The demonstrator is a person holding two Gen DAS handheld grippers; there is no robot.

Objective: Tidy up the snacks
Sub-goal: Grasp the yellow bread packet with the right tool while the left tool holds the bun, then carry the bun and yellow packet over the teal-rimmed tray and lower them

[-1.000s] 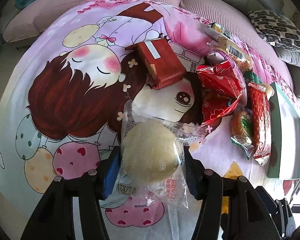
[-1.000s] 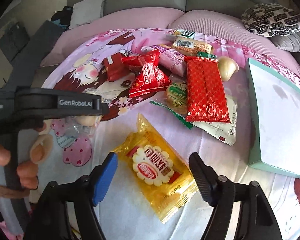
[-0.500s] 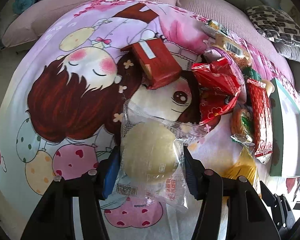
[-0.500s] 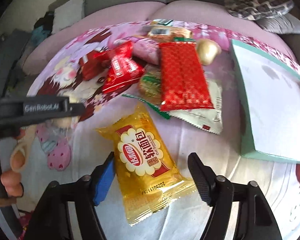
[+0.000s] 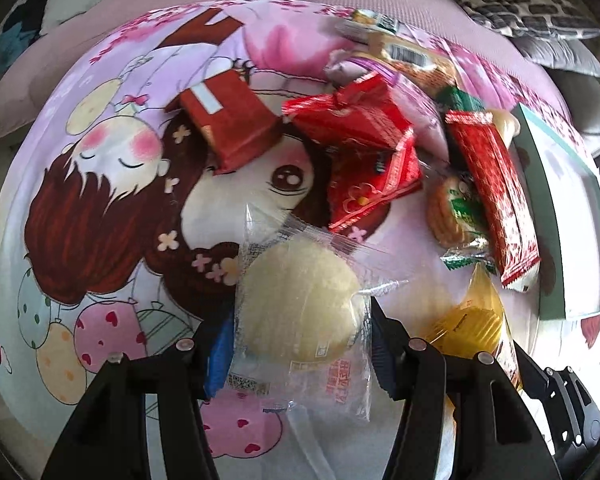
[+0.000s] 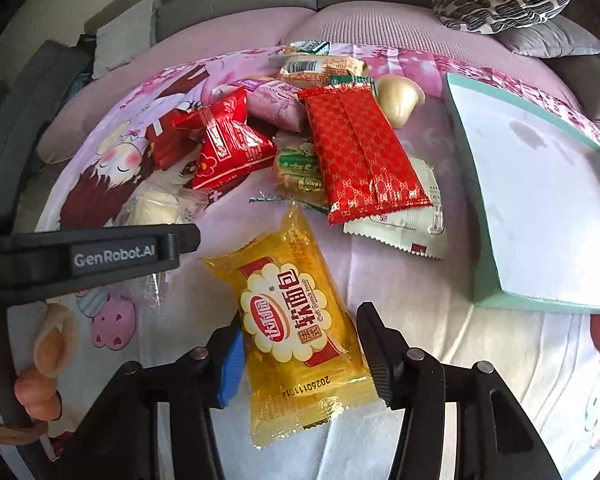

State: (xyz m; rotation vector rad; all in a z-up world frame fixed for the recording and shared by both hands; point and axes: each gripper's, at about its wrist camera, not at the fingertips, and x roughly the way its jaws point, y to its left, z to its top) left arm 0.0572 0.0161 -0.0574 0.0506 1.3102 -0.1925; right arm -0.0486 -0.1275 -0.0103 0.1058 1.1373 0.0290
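Cartoon bedsheet (image 6: 440, 320): yellow bread pack (image 6: 296, 328) lengthwise between right gripper (image 6: 300, 356) fingers.

My left hand-held gripper (image 5: 296, 344) has black fingers with a blue pad, and between them sits a pale cream bun in a clear wrapper (image 5: 300, 304). Between my right hand-held gripper's (image 6: 300, 354) black fingers lies a glossy yellow bread packet (image 6: 296, 328) with a red-and-white cloud label. Ahead of it are a red gold-patterned packet (image 6: 360, 152) and a mint-green tray (image 6: 466, 176) with a white floor, all on a pink cartoon-print blanket (image 6: 480, 352).
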